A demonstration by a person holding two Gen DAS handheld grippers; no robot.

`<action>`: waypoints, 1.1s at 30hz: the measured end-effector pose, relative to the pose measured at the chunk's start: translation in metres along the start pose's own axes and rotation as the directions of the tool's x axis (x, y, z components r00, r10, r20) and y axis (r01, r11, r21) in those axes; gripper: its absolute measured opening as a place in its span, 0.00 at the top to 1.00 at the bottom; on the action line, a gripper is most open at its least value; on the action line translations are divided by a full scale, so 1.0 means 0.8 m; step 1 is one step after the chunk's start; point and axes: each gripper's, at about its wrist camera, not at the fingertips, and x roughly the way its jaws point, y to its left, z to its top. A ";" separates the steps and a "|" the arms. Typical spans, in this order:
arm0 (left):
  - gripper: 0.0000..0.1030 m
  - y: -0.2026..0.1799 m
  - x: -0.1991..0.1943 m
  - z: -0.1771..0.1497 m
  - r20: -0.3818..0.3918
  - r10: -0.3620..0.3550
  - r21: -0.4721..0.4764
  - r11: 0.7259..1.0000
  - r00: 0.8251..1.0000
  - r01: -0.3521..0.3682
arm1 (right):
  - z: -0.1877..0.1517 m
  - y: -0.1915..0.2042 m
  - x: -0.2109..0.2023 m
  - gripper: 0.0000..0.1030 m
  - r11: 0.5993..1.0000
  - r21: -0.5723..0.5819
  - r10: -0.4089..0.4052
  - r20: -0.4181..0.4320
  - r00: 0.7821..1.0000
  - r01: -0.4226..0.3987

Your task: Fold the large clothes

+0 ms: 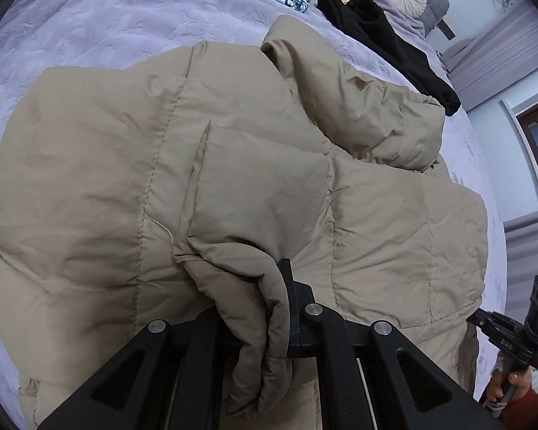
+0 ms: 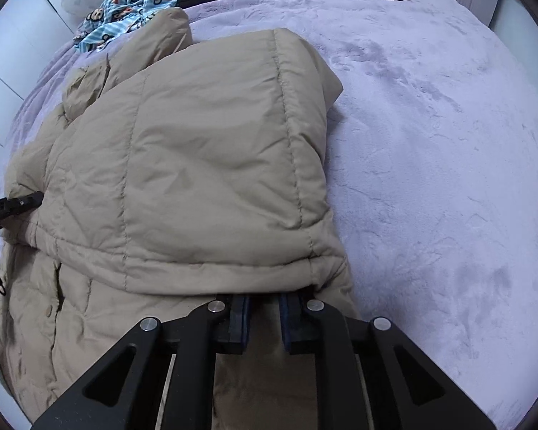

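A beige quilted puffer jacket [image 1: 233, 165] lies spread on a bed covered with a lilac plush blanket [image 2: 430, 143], partly folded, with one padded panel already laid over the body. The left hand-held gripper [image 1: 269, 308] is clamped on a bunched fold of the jacket's near edge. The right hand-held gripper [image 2: 263, 317] has its jaws drawn close together at the hem of the folded panel, which hides the tips; fabric appears to be pinched there, though the contact itself is hidden.

The step looks like carrying the near edge over to double the jacket. Done well, both grippers would lift together, keep the edge taut between them, and lay it square toward the collar [image 1: 287, 46], since puffy filling slips and springs back.

A black garment [image 1: 387, 46] and a blue cartoon-print cloth [image 2: 132, 7] lie well apart at the far side of the bed.
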 end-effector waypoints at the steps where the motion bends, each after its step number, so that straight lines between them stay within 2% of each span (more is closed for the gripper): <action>1: 0.91 0.000 -0.001 -0.001 0.003 0.006 0.005 1.000 1.000 -0.006 | -0.004 0.002 -0.013 0.86 0.995 0.022 0.094 -0.005 0.996 -0.094; 3: 0.91 -0.008 0.008 -0.002 0.009 0.019 0.011 1.000 1.000 -0.019 | -0.010 0.005 -0.039 0.86 0.968 0.057 0.245 0.027 0.969 -0.246; 4: 0.91 -0.009 0.009 -0.002 0.012 0.022 0.011 1.000 1.000 -0.023 | -0.009 0.008 -0.050 0.86 0.965 0.048 0.256 0.053 0.965 -0.258; 6: 0.91 -0.010 0.009 -0.002 0.012 0.030 0.014 0.999 0.999 -0.030 | 0.007 0.011 -0.062 0.86 0.973 0.025 0.224 0.106 0.969 -0.227; 9: 0.91 -0.015 0.011 -0.001 0.010 0.042 0.022 0.999 0.999 -0.043 | 0.052 -0.003 -0.046 0.86 0.973 0.057 0.213 0.141 0.967 -0.222; 11: 0.91 -0.019 0.012 0.002 0.004 0.056 0.030 0.998 0.998 -0.056 | 0.082 -0.015 -0.020 0.86 0.980 0.077 0.170 0.144 0.975 -0.182; 13: 0.83 -0.025 0.004 0.005 0.003 0.097 0.038 0.995 0.995 -0.097 | 0.102 -0.033 0.025 0.88 0.982 0.138 0.116 0.091 0.989 -0.128; 14: 0.83 -0.033 -0.002 0.007 0.022 0.127 0.045 0.991 0.992 -0.128 | 0.105 -0.040 0.041 0.91 0.973 0.173 0.140 0.068 0.988 -0.150; 16: 0.83 -0.026 -0.035 0.005 0.075 0.169 0.054 0.983 0.983 -0.173 | 0.099 -0.052 0.052 0.92 0.959 0.211 0.175 0.073 0.982 -0.187; 18: 0.83 -0.013 -0.066 0.005 0.131 0.254 0.029 0.965 0.958 -0.260 | 0.097 -0.048 0.047 0.92 0.966 0.188 0.163 0.079 0.983 -0.175; 19: 0.83 -0.008 -0.079 0.005 0.150 0.274 0.018 0.960 0.950 -0.280 | 0.097 -0.045 0.043 0.92 0.971 0.179 0.151 0.072 0.986 -0.162; 21: 0.83 -0.002 -0.098 0.009 0.166 0.240 -0.001 0.970 0.957 -0.243 | 0.098 -0.038 0.028 0.91 0.972 0.162 0.160 0.076 0.984 -0.171; 23: 0.83 -0.009 -0.101 0.014 0.168 0.186 0.013 0.982 0.968 -0.191 | 0.101 -0.031 0.008 0.91 0.973 0.122 0.181 0.121 0.976 -0.195; 25: 0.83 -0.029 -0.084 0.017 0.159 0.150 0.061 0.985 0.976 -0.161 | 0.107 -0.021 -0.008 0.91 0.977 0.090 0.176 0.157 0.972 -0.191; 27: 0.83 -0.043 -0.061 0.018 0.143 0.157 0.106 0.979 0.977 -0.172 | 0.117 -0.021 -0.011 0.91 0.982 0.090 0.147 0.180 0.973 -0.165; 30: 0.83 -0.049 -0.005 0.014 0.104 0.245 0.125 0.958 0.964 -0.257 | 0.125 -0.042 0.014 0.91 0.982 0.149 0.091 0.158 0.983 -0.115; 33: 0.83 -0.035 0.021 0.014 0.100 0.192 0.096 0.975 0.976 -0.202 | 0.121 -0.069 0.045 0.92 0.964 0.224 0.118 0.141 0.983 -0.147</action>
